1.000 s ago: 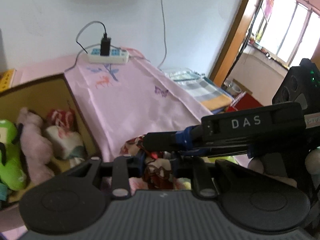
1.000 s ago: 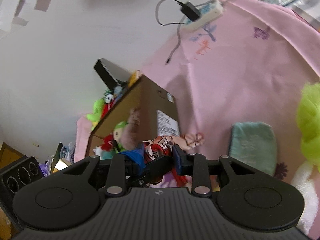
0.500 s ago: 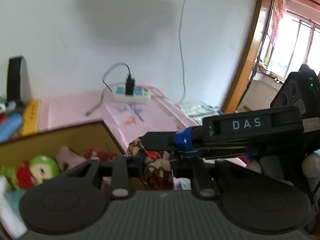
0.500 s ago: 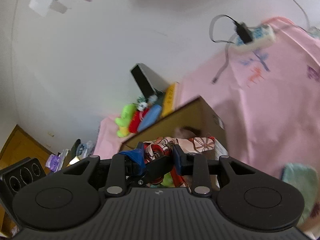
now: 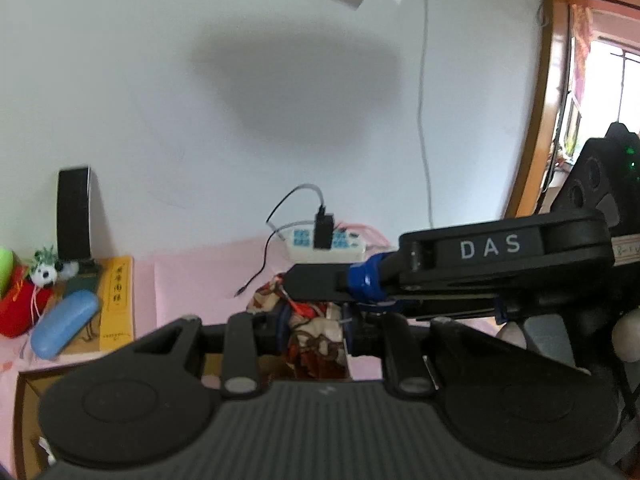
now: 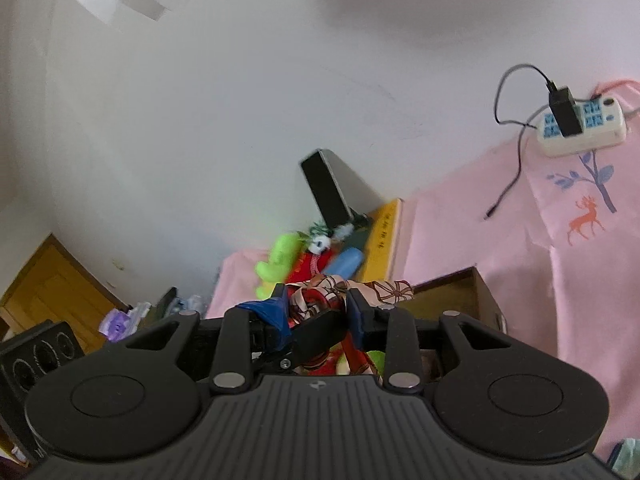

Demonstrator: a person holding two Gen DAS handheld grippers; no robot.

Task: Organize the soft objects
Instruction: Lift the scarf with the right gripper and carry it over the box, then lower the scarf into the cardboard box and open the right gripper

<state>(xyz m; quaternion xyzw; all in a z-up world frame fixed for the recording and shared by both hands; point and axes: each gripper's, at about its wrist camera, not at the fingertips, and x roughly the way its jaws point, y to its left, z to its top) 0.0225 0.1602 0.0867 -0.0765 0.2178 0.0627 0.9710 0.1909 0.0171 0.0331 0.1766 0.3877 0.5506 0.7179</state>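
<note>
A red, cream and brown patterned cloth (image 5: 316,332) is held between both grippers, lifted above the brown cardboard box (image 6: 452,292). My left gripper (image 5: 314,326) is shut on the cloth. My right gripper (image 6: 318,312) is shut on the same cloth (image 6: 360,290), and its finger crosses the left wrist view from the right (image 5: 316,286). The box's near corner shows at the lower left of the left wrist view (image 5: 28,400). Its contents are mostly hidden behind the gripper bodies.
A white power strip (image 5: 326,246) with a black charger lies on the pink tablecloth (image 6: 580,280) by the wall. Behind the box are a yellow book (image 5: 116,300), a blue case (image 5: 64,324), a red toy (image 5: 16,312), a green plush (image 6: 280,258) and a black speaker (image 5: 74,212).
Both grippers have risen and tilted up with the cloth held between them. The box and its plush toys have dropped out of the left wrist view, and more wall shows.
</note>
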